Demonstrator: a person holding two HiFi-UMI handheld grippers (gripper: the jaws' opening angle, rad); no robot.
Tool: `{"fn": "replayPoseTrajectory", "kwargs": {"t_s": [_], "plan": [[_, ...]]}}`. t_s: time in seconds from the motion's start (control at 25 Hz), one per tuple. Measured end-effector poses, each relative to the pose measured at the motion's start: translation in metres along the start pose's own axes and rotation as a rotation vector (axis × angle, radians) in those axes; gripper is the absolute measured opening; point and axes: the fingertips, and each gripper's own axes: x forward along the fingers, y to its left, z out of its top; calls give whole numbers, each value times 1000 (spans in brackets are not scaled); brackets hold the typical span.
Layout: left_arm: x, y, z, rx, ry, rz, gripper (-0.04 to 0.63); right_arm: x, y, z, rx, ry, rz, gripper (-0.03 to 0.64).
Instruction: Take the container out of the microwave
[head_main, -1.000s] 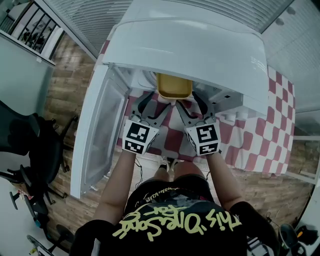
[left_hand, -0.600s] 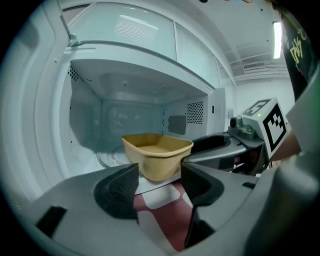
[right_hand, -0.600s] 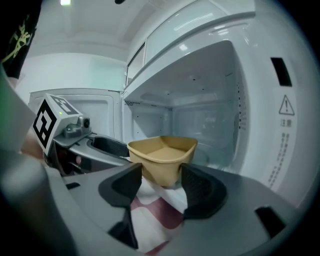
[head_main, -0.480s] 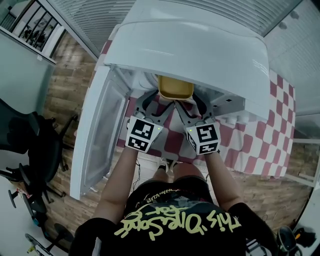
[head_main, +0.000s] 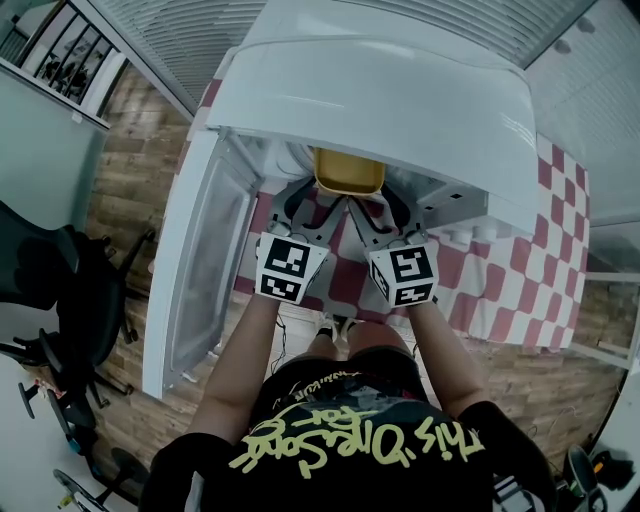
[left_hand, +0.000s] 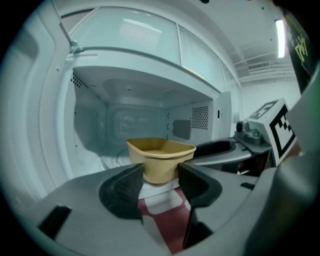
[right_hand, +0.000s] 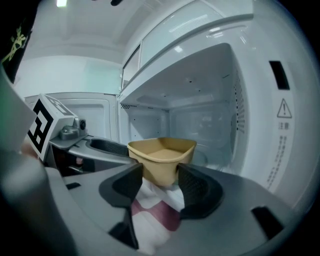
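Currently my left gripper (left_hand: 161, 175) is closing, jaws not far off full width, with the near corner of the yellow container (left_hand: 161, 154) between the pads. No squeeze visible yet; the pads sit just beside its walls. My right gripper (right_hand: 160, 175) mirrors it: jaws apart at about the same gap, the container's other front corner between them, pads just beside the walls, no visible press. Both grippers point slightly down and converge on the container from either side.

Container is upright and empty, at the front of the cavity of the white microwave (head_main: 380, 90), right at the mouth. Glass turntable (left_hand: 112, 161) shows behind it. Can't see its base, so can't tell whether it's resting or lifted.

Microwave door (head_main: 200, 260) is swung fully open on my left. Microwave stands on a red-and-white checkered cloth (head_main: 520, 270).
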Motion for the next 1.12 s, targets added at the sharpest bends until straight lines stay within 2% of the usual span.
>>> {"fn": "replayPoseTrajectory", "kwargs": {"t_s": [1.12], "plan": [[-40,-16,18,12,-26,-17,218,-34,26,20,-3,-18,-19,225]]}}
